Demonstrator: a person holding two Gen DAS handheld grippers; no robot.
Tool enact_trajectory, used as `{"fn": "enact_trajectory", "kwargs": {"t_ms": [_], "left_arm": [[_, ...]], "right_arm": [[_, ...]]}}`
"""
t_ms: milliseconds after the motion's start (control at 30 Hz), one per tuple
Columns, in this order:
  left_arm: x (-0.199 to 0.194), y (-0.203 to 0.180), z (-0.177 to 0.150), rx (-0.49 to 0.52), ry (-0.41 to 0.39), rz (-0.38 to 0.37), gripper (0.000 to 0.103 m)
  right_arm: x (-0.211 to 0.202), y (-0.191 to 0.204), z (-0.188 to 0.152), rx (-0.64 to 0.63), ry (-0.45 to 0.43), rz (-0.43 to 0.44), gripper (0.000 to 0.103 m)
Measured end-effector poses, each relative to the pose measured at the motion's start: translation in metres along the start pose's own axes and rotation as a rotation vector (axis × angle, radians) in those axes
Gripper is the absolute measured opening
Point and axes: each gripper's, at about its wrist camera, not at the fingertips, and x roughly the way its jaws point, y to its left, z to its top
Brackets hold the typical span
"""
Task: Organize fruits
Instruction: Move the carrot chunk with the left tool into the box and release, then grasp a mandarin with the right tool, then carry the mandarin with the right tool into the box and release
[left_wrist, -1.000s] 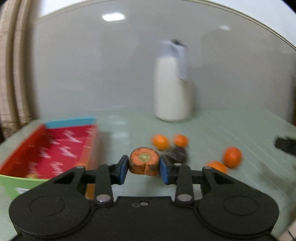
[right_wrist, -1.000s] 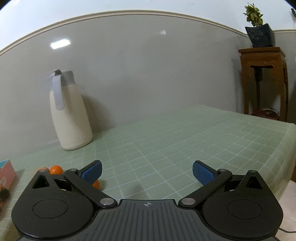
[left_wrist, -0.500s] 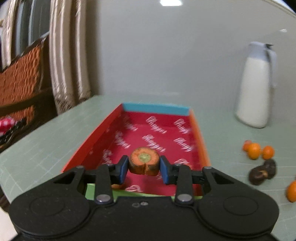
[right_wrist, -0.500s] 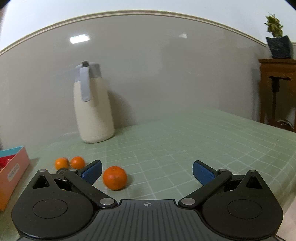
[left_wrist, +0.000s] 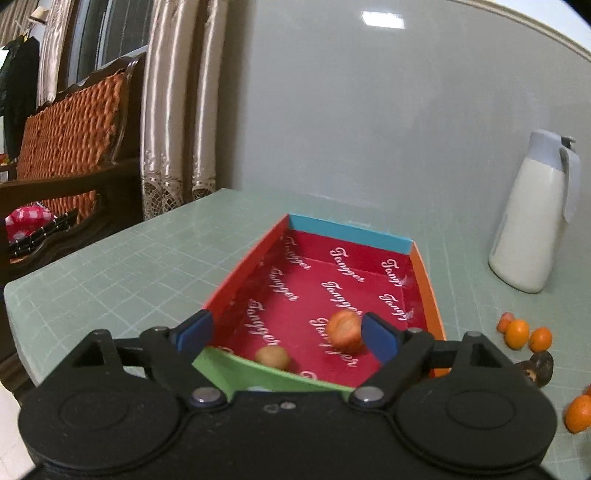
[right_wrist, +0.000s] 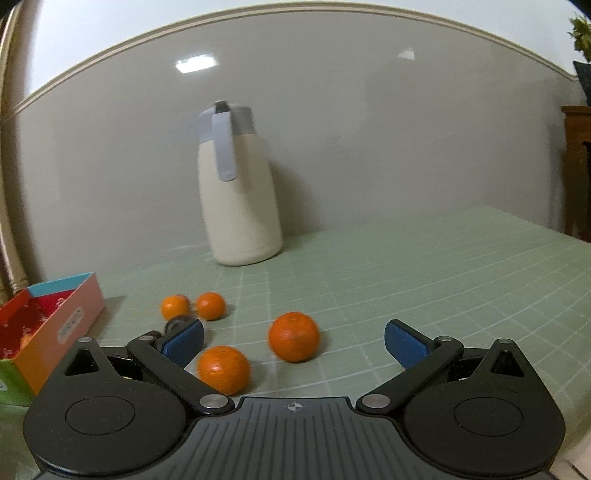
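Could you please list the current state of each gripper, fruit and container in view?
left gripper: open, over the box.
right gripper: open, holding nothing.
carrot piece: blurred, free of the fingers, inside the box.
brown fruit: lying in the box near the green wall.
box: open-topped, on the table.
large oranges: on the table, outside the box.
jug: upright, lid on.
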Motion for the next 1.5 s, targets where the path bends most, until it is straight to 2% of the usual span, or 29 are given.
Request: {"fn": "enact_trajectory", "kwargs": {"t_ms": [100, 233, 333, 433, 567, 633, 700, 833, 867, 900, 1000, 1067, 1167, 1300, 1500], "left_arm": [[-0.007, 0.011, 0.000, -0.003, -0.008, 0.044, 0.088], [-0.015, 0.034, -0.002, -0.048, 0.006, 0.098, 0.089], [-0.025, 0.055, -0.005, -0.099, -0.005, 0.178, 0.097], [-0.031, 0.072, -0.006, -0.134, -0.006, 0.242, 0.097], [-0.032, 0.090, -0.012, -0.175, 0.033, 0.279, 0.097], [-0.033, 0.097, -0.014, -0.201, 0.054, 0.279, 0.097], [-0.035, 0.101, -0.014, -0.215, 0.057, 0.280, 0.097], [-0.040, 0.101, -0.015, -0.199, 0.039, 0.282, 0.097], [-0.040, 0.099, -0.015, -0.190, 0.040, 0.280, 0.097], [-0.039, 0.098, -0.015, -0.183, 0.040, 0.278, 0.097], [-0.037, 0.096, -0.015, -0.171, 0.037, 0.275, 0.097], [-0.037, 0.095, -0.015, -0.172, 0.034, 0.277, 0.097], [-0.036, 0.098, -0.016, -0.186, 0.040, 0.277, 0.097], [-0.033, 0.106, -0.017, -0.215, 0.064, 0.279, 0.097], [-0.036, 0.114, -0.018, -0.235, 0.063, 0.293, 0.097]], "right_arm": [[0.003, 0.007, 0.000, -0.006, 0.016, 0.023, 0.103], [0.010, 0.017, -0.002, -0.016, 0.054, 0.045, 0.103], [0.017, 0.026, -0.004, -0.035, 0.084, 0.081, 0.103], [0.019, 0.032, -0.007, -0.029, 0.084, 0.112, 0.103], [0.023, 0.039, -0.009, -0.053, 0.097, 0.098, 0.103], [0.026, 0.040, -0.009, -0.043, 0.115, 0.101, 0.094], [0.032, 0.039, -0.009, -0.029, 0.140, 0.120, 0.068], [0.050, 0.037, -0.011, 0.005, 0.197, 0.087, 0.065], [0.051, 0.039, -0.011, -0.003, 0.193, 0.080, 0.050], [0.052, 0.040, -0.011, -0.014, 0.197, 0.085, 0.038], [0.050, 0.040, -0.014, -0.013, 0.188, 0.093, 0.038], [0.046, 0.042, -0.014, -0.001, 0.182, 0.128, 0.038], [0.033, 0.051, -0.009, -0.002, 0.120, 0.221, 0.038], [0.011, 0.076, -0.002, -0.042, 0.042, 0.393, 0.038], [0.005, 0.129, 0.002, -0.133, 0.032, 0.556, 0.038]]}}
